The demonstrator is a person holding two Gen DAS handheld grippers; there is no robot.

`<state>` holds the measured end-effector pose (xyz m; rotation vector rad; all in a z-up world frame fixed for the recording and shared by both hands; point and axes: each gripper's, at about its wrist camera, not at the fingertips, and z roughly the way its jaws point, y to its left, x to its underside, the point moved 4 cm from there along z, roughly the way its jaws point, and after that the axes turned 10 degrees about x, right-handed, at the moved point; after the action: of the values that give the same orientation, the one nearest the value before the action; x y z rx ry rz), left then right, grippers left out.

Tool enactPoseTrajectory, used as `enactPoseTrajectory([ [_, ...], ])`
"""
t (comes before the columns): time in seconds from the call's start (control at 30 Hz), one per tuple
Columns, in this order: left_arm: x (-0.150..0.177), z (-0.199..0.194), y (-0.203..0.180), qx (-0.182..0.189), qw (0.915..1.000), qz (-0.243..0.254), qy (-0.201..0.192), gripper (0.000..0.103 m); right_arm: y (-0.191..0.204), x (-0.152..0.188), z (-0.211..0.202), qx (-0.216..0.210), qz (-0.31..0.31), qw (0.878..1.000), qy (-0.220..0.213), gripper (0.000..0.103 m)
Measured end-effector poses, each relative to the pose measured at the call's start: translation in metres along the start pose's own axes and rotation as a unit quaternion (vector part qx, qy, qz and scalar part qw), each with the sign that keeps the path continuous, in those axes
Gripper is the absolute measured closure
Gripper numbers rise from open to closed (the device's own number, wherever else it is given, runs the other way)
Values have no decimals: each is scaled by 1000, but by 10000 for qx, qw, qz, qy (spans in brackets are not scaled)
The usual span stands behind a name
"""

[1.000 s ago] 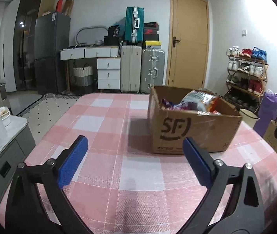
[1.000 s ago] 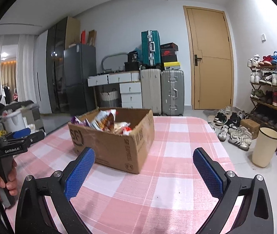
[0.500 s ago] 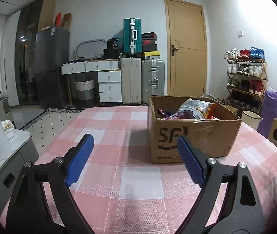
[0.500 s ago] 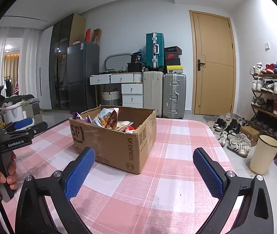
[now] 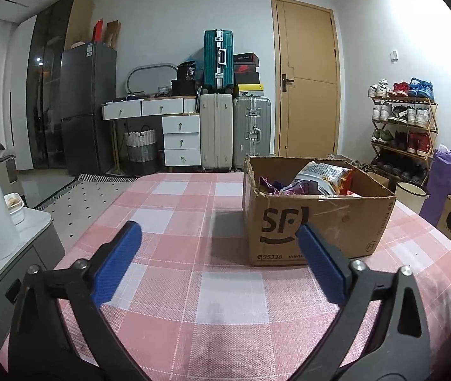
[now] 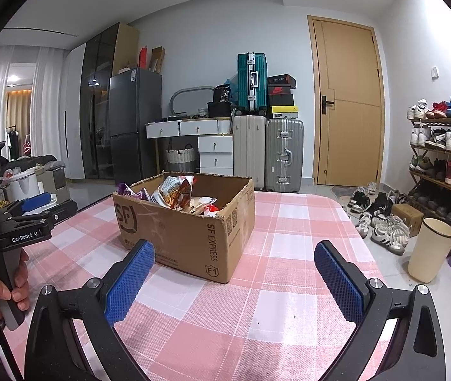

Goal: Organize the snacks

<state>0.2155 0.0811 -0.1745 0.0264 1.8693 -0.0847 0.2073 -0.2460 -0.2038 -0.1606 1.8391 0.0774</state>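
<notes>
A: Ahead of the left tongs (image 5: 219,254), slightly to their right: cardboard box (image 5: 317,222), open top, on the pink checked surface (image 5: 193,209). Its SF-logo side faces the tongs.

B: Tongs state?

A: Left tongs spread wide, nothing between the blue pads (image 5: 115,262). Right tongs (image 6: 235,279) also spread wide and holding nothing. Both hang above the surface, short of the box, not touching it.

B: Snacks?

A: All inside the box. From the left wrist view: a large crinkled bag (image 5: 324,174) sticks up above the rim, purple packets (image 5: 269,184) at the near left corner. From the right wrist view the box sits ahead and left of the right tongs, one corner pointing at them, "SF EXPRESS" on the side. The bag (image 6: 174,192) leans toward the box's left end; red and white packets (image 6: 204,206) lie lower beside it. Can't read the labels.

B: Left tongs visible from the right side?

A: Yes, far left of the right tongs, hand (image 6: 6,282) wrapped around the grip, off to the left of the box.
</notes>
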Motion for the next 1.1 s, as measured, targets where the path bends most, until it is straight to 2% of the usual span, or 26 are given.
enactPoseTrajectory([
  [0.5,-3,-22,-2,-114,9999,-27,-22,1,1,1,-2,1,-8,10000,-6,1],
  [1.1,-3,-22,-2,-113,9999,-25,-22,1,0,1,-2,1,-3,10000,-6,1],
])
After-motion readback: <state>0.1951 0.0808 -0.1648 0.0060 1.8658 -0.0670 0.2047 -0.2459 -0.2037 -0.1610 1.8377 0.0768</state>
